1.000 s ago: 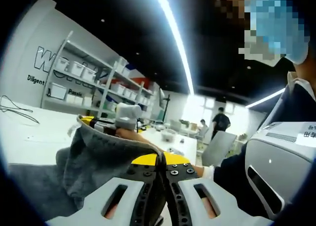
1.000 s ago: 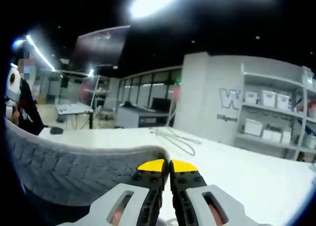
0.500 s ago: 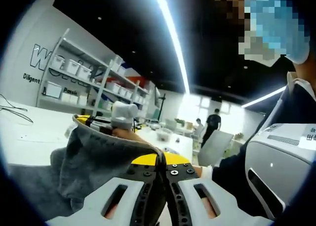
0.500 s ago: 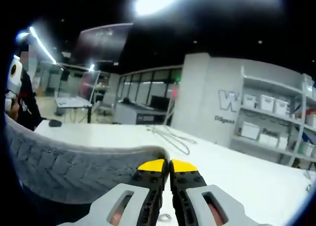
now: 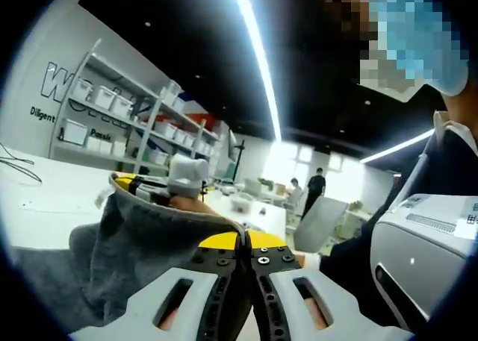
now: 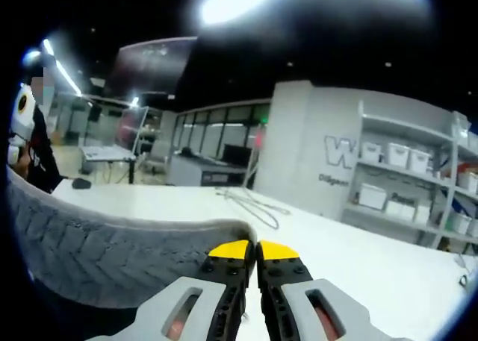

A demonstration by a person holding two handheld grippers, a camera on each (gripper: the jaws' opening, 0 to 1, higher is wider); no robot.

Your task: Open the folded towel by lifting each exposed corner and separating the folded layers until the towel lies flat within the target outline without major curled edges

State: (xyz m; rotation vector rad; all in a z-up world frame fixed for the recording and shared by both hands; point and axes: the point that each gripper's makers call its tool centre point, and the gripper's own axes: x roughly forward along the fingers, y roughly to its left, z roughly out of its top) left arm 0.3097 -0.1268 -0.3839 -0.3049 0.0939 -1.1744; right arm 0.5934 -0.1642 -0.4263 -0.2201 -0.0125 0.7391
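Observation:
A grey towel (image 5: pixel 142 244) hangs lifted off the white table (image 5: pixel 45 207), stretched between both grippers. My left gripper (image 5: pixel 246 242) is shut on one edge of it, its yellow tips pressed together. In the left gripper view the right gripper (image 5: pixel 153 188) shows further back, holding the towel's far corner. In the right gripper view the towel (image 6: pixel 97 248) runs as a taut ribbed band from the left edge to my right gripper (image 6: pixel 254 250), which is shut on its end.
A black cable (image 6: pixel 250 207) lies on the white table (image 6: pixel 358 259). Shelving with white bins (image 6: pixel 403 177) stands along the wall. The person holding the grippers is close at the right (image 5: pixel 441 177). Other people (image 5: pixel 315 188) stand far back by tables.
Both views have drifted slightly, so the shelves and background shift. The towel stays held up between the two shut grippers.

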